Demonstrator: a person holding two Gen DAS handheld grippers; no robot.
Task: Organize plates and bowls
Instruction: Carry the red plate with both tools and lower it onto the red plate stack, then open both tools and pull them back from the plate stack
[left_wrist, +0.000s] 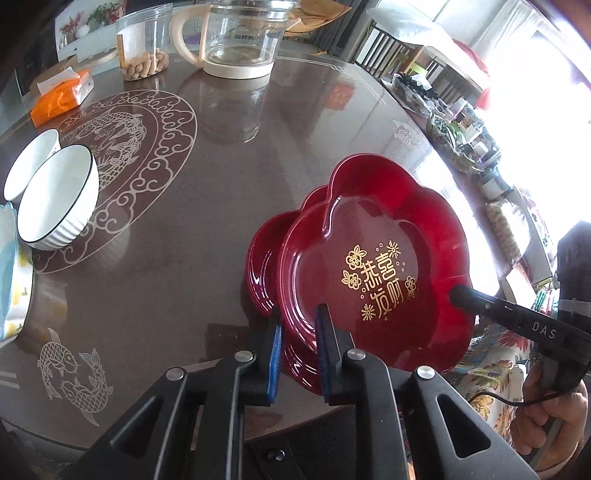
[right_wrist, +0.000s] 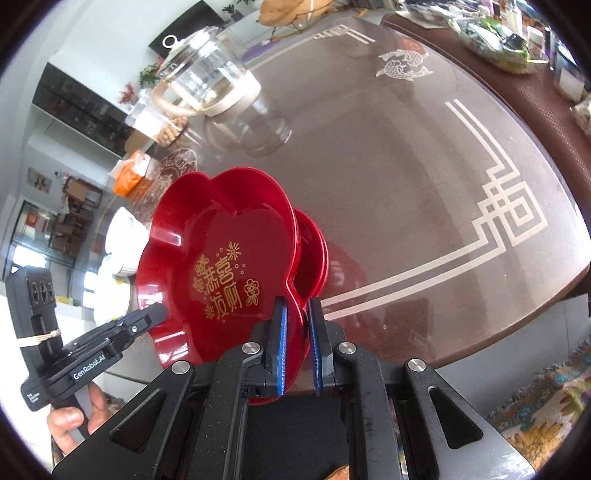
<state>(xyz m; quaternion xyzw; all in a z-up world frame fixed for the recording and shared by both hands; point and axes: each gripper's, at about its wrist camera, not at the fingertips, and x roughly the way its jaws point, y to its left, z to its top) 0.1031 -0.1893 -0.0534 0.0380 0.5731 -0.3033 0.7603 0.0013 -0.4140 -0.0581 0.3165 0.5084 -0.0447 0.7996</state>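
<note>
The red flower-shaped plate (left_wrist: 376, 258) with gold characters is held tilted over the near edge of the brown table (left_wrist: 221, 184), sitting on top of a second red plate (left_wrist: 264, 254) of the same shape, whose lobes show just behind it; the left gripper (left_wrist: 297, 332) has its blue-padded jaws narrowly parted around the plate's near rim, one pad outside and one inside, and appears to clamp it; the right gripper (right_wrist: 297, 332) does likewise on the opposite rim, both jaws close against the red edge (right_wrist: 295, 295); in the left wrist view the right gripper's finger (left_wrist: 480, 299) touches the plate's far right lobe; well left of the red plate stand two white bowls (left_wrist: 59, 199) with dark rims, touching each other; beyond the plate, at the far side of the table, stand a glass kettle (left_wrist: 240, 40), a clear jar (left_wrist: 144, 44) of peanuts, and an orange tissue pack (left_wrist: 61, 96).
</note>
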